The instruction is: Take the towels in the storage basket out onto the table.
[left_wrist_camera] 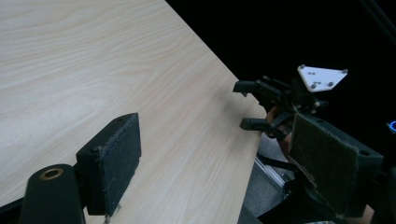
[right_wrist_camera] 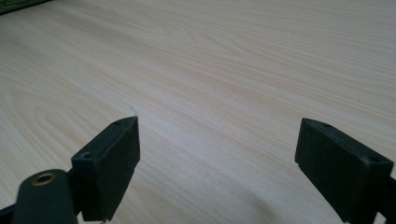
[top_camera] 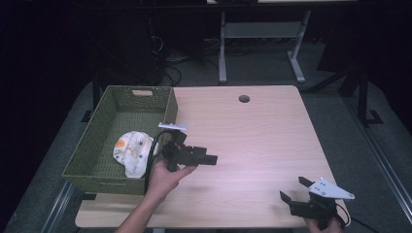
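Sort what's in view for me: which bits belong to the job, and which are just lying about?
In the job:
cloth, lying in the basket
basket
left tongs, open, empty, beside the basket
right tongs, open, empty, at the near right corner

Lying about:
table
table hole
white desk frame behind

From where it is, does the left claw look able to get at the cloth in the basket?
Probably yes: the left claw is open beside the basket, whose top is open over the cloth.

High view from above the near side, looking forward and down on the table (top_camera: 262,136); both gripper views low, close over the same tabletop
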